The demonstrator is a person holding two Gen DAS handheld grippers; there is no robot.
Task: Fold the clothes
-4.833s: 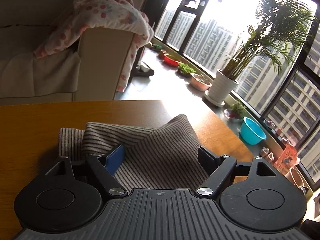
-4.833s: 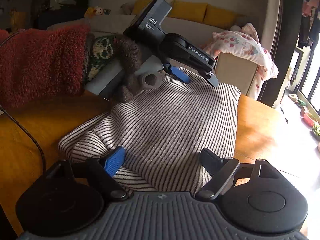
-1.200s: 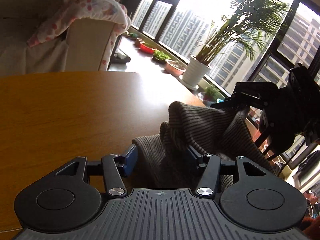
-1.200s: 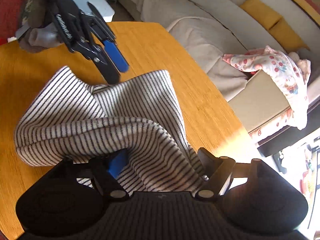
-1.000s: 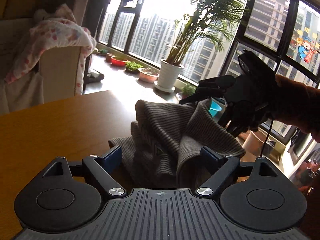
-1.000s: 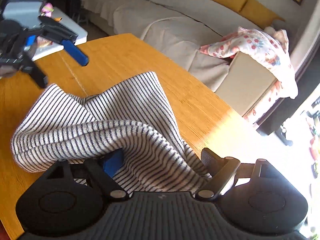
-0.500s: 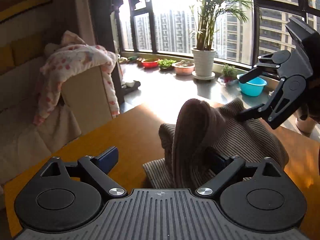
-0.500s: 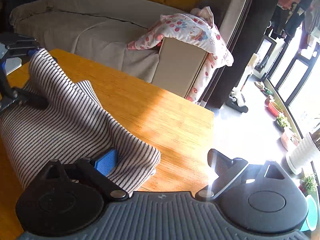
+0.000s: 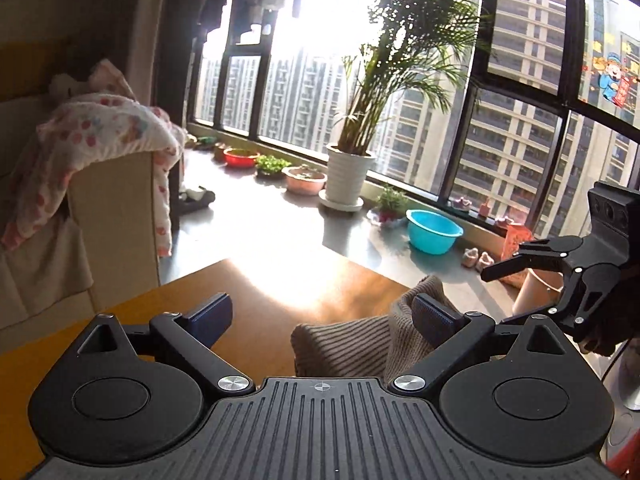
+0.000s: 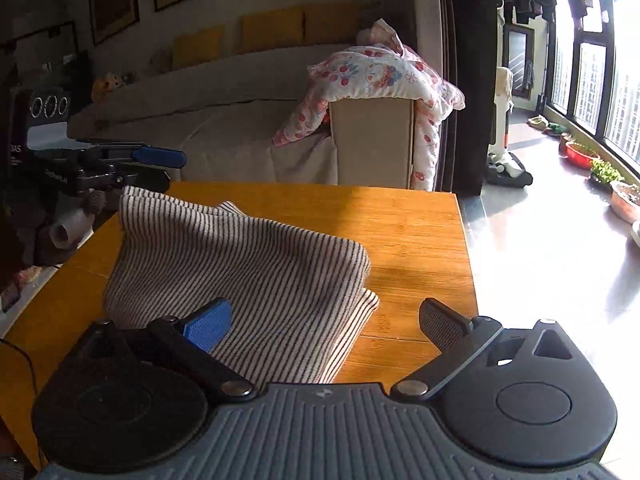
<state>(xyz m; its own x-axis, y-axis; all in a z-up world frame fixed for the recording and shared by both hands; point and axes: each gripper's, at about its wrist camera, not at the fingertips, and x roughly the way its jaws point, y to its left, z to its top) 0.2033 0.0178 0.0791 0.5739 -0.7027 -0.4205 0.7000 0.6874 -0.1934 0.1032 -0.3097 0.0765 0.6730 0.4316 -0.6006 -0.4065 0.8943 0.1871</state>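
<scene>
Right wrist view: a striped garment (image 10: pixel 240 264) lies folded over on the wooden worktop (image 10: pixel 420 232), its near edge under the right gripper (image 10: pixel 324 320), whose jaws are spread wide and pinch nothing. Left gripper (image 9: pixel 320 316), its jaws opening with cloth loose between them, hangs at the far edge, apparently letting go so the fold can settle.

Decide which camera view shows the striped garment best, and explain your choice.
The right wrist view: the striped garment lies folded across the wooden table, nearly all visible. The left wrist view shows only a bunched end beside that tool's finger, in backlight.
</scene>
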